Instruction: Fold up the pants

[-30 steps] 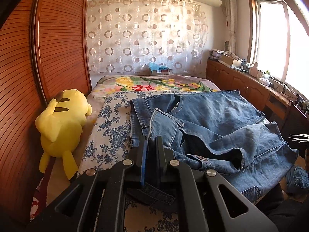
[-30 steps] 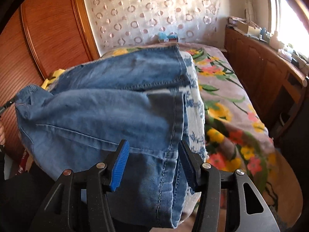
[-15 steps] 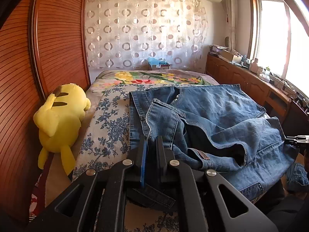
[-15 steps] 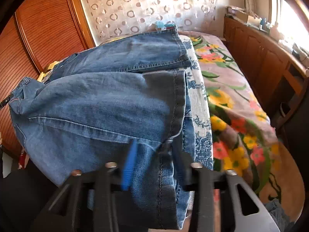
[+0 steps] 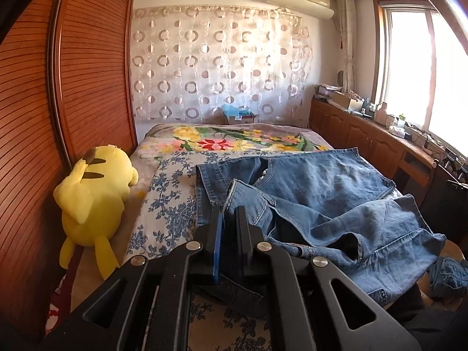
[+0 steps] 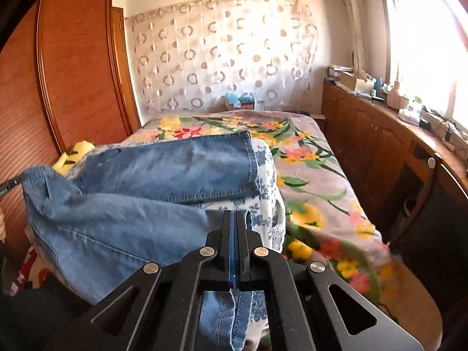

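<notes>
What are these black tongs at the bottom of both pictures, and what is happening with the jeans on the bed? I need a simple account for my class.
No robot here: a person holds one pair of tongs in each hand, and each carries a wide-angle camera looking forward along its two fingers. So one picture looks out from the left tongs, the other from the right tongs.

On the bed, over a flowered cover, lie blue jeans. A yellow plush toy lies beside the wardrobe.

Both tongs are shut on denim: the left pinches the waistband end, the right has just closed on a leg's hem edge. The pants are not yet folded.
</notes>
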The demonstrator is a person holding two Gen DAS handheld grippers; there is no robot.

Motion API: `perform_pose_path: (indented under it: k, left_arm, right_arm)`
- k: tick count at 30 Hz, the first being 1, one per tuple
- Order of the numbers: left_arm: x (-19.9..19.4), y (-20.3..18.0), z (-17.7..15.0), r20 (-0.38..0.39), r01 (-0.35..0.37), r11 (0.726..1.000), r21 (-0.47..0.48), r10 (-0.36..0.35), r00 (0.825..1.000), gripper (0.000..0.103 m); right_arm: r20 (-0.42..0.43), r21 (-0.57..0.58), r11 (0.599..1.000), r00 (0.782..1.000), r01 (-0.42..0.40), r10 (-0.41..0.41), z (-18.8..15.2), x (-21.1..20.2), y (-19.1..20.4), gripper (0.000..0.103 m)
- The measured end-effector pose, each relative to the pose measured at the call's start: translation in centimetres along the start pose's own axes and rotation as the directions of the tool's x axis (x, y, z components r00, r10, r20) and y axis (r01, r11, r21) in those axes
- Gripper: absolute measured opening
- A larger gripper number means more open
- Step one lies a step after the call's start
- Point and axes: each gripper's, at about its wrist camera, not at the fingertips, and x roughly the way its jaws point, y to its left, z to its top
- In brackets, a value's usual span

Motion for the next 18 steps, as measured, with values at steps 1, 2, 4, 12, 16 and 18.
perform_pose_path:
  k: [1,2,4,12,16,18]
  left_arm:
    - [0.0,-0.1,0.0,0.0,0.0,1.0,0.004,0.0,1.0,0.009]
    - [0.1,-0.2,-0.2,-0.003,0.001,1.0,0.007,-0.001,1.0,0.009]
    - [0.3,-0.3,-0.4,-0.01,0.003,1.0,0.007,-0.003,1.0,0.009]
    - [1.1,-0.3,-1.7,-0.052,0.004,1.0,0.006,-0.003,0.999,0.009]
    - [1.4,-0.4,-2.1,-0.067,0.003,1.0,0.006,-0.003,0.998,0.009]
    - [1.5,-0.3,-2.2,-0.071,0.004,1.0,0.004,-0.004,0.998,0.009]
  right_arm:
    - [-0.007,-0.004,1.0,1.0,-0.005,0.005,-0.2,0.1,0.0,0.0]
    - [-0.02,-0.006,1.0,1.0,-0.008,0.008,-0.6,0.3,0.0,0.0]
    - [-0.053,-0.007,1.0,0.999,-0.009,0.009,-1.8,1.1,0.1,0.001]
    - [-0.196,0.042,0.998,0.98,-0.035,0.042,-6.5,5.5,-0.2,0.034]
    - [-0.243,0.034,0.998,0.969,-0.044,0.051,-7.1,6.8,0.2,0.034]
    - [-0.258,0.033,0.999,0.965,-0.039,0.046,-7.1,7.2,0.2,0.028]
